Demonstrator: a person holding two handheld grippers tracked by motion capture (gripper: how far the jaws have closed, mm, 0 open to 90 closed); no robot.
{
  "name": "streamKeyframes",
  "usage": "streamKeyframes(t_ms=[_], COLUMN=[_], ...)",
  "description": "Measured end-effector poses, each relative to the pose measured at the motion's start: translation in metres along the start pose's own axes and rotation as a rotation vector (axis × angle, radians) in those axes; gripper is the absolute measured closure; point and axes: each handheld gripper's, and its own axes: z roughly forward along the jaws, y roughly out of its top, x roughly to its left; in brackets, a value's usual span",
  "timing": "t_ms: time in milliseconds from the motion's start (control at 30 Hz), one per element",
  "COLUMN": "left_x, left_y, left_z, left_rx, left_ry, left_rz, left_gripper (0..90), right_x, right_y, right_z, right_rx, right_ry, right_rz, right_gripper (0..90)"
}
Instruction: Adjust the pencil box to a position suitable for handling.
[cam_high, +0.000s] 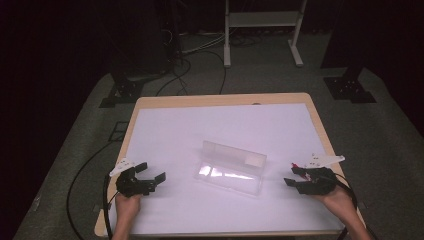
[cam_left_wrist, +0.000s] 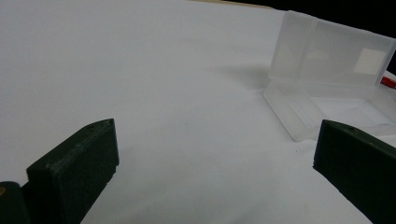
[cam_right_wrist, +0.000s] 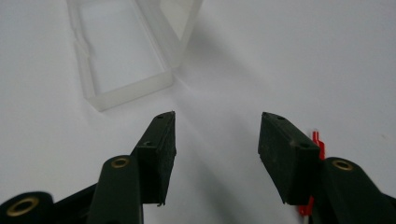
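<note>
Clear plastic box (cam_high: 229, 167) lies lid-up at frame centre on white surface (cam_high: 165, 130); left tool (cam_high: 151, 178) and right tool (cam_high: 292, 179) flank it, both gaping, empty, red item (cam_right_wrist: 317, 140) beside right.

Clear plastic box (cam_high: 228, 173), empty, lid open & standing upright at back, lying mid counter (cam_high: 170, 130); small red thing (cam_right_wrist: 317, 140) just right.

One clear box (cam_high: 229, 169) is sitting open near the middle of the table (cam_high: 220, 101). One small red thing (cam_high: 296, 165), maybe a pen, is lying near the right edge.
</note>
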Motion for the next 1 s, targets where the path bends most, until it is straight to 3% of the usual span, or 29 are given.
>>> streamKeyframes(t_ms=[733, 1000], left_x=[-0.001, -0.002], left_y=[0.000, 0.000], left_z=[0.000, 0.000], left_rx=[0.004, 0.001], left_ry=[-0.003, -0.004], left_rz=[0.008, 0.021], left_gripper=[0.0, 0.0], right_x=[-0.022, -0.029], right_y=[-0.029, -0.032], right_z=[-0.012, -0.015], right_rx=[0.019, 0.045], right_ry=[-0.104, -0.123], right_rz=[0.089, 0.086], right_gripper=[50.2, 56.2])
